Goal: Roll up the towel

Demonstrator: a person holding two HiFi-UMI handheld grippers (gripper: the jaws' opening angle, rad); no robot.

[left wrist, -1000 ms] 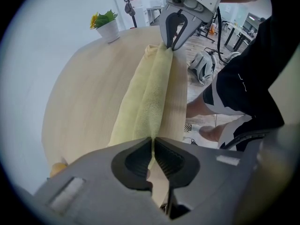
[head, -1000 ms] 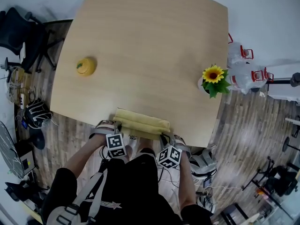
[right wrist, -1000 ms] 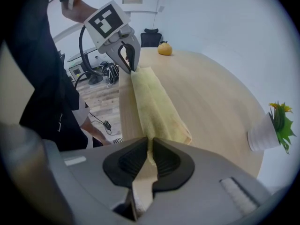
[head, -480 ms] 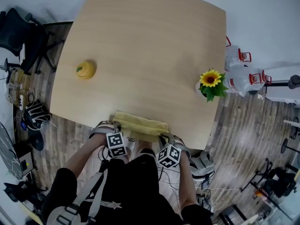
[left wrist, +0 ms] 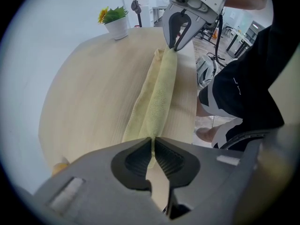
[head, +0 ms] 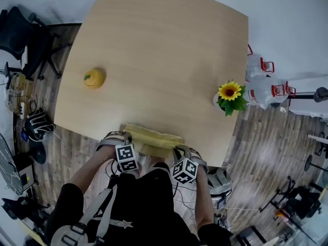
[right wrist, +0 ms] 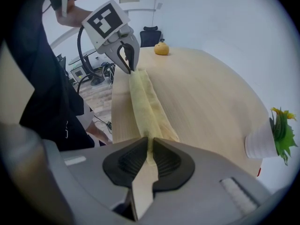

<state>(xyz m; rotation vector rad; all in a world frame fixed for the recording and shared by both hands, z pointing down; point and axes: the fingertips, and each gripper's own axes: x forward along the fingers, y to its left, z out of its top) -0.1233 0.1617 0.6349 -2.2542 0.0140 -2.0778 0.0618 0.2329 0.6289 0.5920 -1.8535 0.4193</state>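
The left hand-held gripper [left wrist: 152, 149] points down, its jaws pinched shut on one end of the towel [left wrist: 159, 93]. The right hand-held gripper [right wrist: 151, 150] tilts steeply down, its jaws clamped on the opposite end. Both are held near each other just ahead of the person's torso [head: 148, 204], marker cubes [head: 126, 158] facing up, bare forearms [head: 88, 170] reaching forward.

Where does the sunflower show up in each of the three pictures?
Head view: sunflower right of centre, at the table's right edge.
Left gripper view: top left, at the table's far end.
Right gripper view: far right, lower half.
Shared landmark: the yellow towel, seen in all three views; the sunflower stands nearer its right end.
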